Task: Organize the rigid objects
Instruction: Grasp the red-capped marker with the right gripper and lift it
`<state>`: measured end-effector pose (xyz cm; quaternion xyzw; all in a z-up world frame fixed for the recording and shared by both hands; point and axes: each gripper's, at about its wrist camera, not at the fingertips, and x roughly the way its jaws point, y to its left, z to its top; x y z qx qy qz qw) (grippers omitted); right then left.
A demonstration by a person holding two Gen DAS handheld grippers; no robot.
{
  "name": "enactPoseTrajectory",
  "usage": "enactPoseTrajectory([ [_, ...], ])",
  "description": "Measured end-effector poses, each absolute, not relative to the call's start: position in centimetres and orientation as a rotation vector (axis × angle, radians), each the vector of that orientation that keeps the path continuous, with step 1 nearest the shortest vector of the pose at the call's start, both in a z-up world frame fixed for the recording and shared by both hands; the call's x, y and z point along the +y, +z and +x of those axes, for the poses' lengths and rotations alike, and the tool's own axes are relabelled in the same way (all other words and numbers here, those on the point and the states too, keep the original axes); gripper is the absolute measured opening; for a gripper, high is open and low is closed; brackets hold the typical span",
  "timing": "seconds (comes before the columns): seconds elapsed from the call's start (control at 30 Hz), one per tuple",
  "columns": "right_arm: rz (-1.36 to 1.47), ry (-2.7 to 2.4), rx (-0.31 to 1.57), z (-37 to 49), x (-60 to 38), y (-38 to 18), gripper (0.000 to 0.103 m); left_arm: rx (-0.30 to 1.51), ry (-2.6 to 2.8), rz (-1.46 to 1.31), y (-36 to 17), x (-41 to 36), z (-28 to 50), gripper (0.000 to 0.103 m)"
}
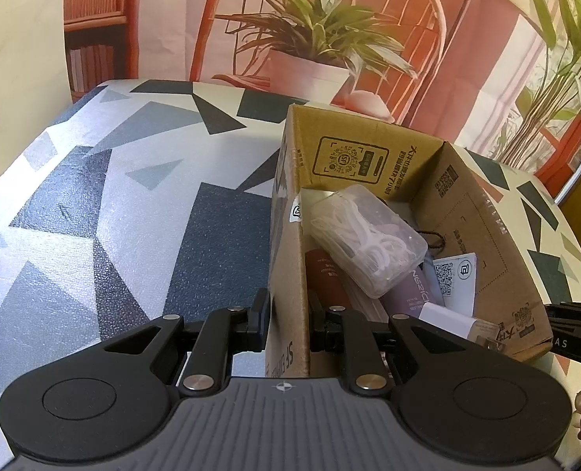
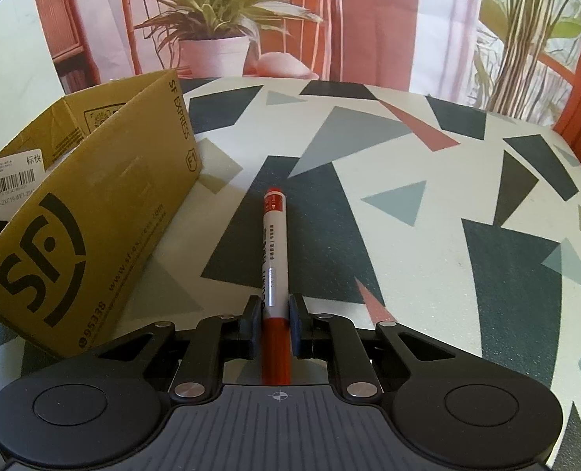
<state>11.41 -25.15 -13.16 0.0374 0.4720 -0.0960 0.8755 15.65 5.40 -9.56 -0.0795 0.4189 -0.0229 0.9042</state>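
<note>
The right gripper has its jaws clenched on a red marker, long axis pointing straight ahead over the tabletop. The cardboard box stands to its left, its wall clamped by the left gripper.

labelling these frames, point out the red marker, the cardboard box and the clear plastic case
red marker (image 2: pixel 273 243): right wrist view, white barrel
cardboard box (image 1: pixel 286 274): left wrist view, near left wall
clear plastic case (image 1: pixel 368 235): left wrist view, lid
</note>
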Motion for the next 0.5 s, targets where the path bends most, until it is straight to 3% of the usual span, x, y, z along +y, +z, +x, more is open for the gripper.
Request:
enactPoseTrajectory([
  [0.5,0.192,-0.169,0.839,9.5,-25.5,-11.0,0.013,0.871,-0.050,-0.159,-9.6,5.4,15.7,0.019],
])
